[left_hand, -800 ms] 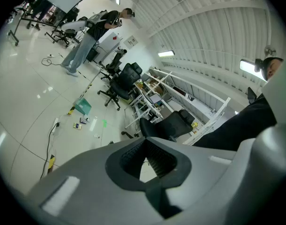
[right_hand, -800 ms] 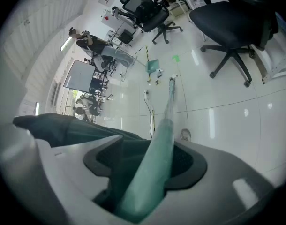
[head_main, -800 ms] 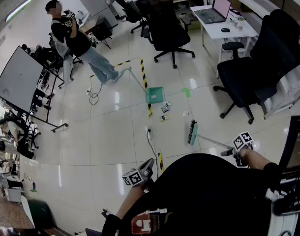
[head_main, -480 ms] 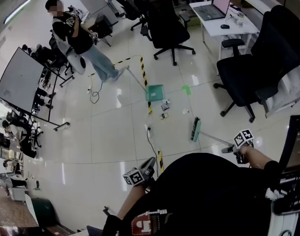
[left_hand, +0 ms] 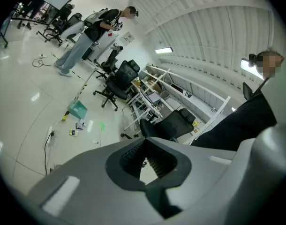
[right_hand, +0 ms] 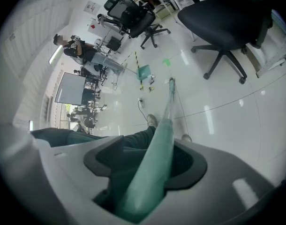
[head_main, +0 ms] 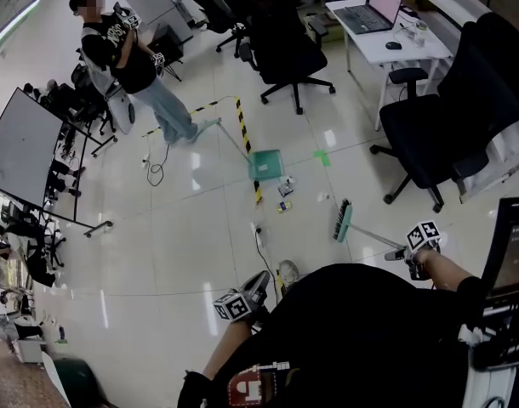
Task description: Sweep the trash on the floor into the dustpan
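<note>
A green dustpan (head_main: 265,165) stands on the white tile floor, its long handle running up-left. Small scraps of trash (head_main: 285,188) lie just in front of it, also seen as trash (left_hand: 80,124) near the dustpan (left_hand: 79,110). The green broom (head_main: 343,220) has its head on the floor right of the scraps. My right gripper (head_main: 406,254) is shut on the broom handle (right_hand: 161,144), which runs out toward the dustpan (right_hand: 144,71). My left gripper (head_main: 258,286) hangs by my body, its jaws together with nothing in them (left_hand: 146,149).
Black office chairs (head_main: 438,117) stand to the right and behind the dustpan. A person (head_main: 128,58) stands at the back left beside a large screen (head_main: 21,147). A cable (head_main: 259,240) and yellow-black tape (head_main: 241,117) lie on the floor. A desk with a laptop (head_main: 380,11) is at the back right.
The broom head has slid a little right and farther from me. My shoe now shows below it. The standing person has shifted slightly.
</note>
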Demonstrator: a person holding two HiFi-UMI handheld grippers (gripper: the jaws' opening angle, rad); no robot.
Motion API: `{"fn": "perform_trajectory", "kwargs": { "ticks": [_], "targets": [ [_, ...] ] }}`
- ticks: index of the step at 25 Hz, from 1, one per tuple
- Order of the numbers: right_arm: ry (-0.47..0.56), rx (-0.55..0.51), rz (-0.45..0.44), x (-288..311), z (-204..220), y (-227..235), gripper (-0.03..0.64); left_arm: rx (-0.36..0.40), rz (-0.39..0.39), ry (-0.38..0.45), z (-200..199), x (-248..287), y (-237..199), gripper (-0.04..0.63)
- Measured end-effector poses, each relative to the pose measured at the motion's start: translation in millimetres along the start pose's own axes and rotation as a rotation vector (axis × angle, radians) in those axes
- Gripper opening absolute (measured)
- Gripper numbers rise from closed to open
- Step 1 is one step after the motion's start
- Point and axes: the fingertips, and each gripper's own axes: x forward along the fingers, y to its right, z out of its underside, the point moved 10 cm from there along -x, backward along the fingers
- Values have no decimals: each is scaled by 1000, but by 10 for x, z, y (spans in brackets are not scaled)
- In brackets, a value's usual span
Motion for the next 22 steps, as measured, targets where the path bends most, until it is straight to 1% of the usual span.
{"fn": "perform_trajectory", "kwargs": {
  "ticks": [3,9,13,15,17,22],
  "targets": [
    [28,41,26,213,-280,-280,270,21,24,-16,-406,79,-478,0],
    [94,150,74,494,-791,-1104,268,72,118,-102,-1555,9,-1187,0],
    [117,195,112,740,-1224,-1471,267,123,123,-161,-2145,-50,-1617,0],
    [117,210,132,847,-1391,-1596,267,127,118,-167,-2342,-79,-1771,0],
    [106,218,146,945,-1546,-1656,265,117,112,-155,-2479,-96,-1873,0],
    [44,242,174,1112,-1944,-1641,265,78,66,-144,-2672,-67,-1952,0]
  ]
}}
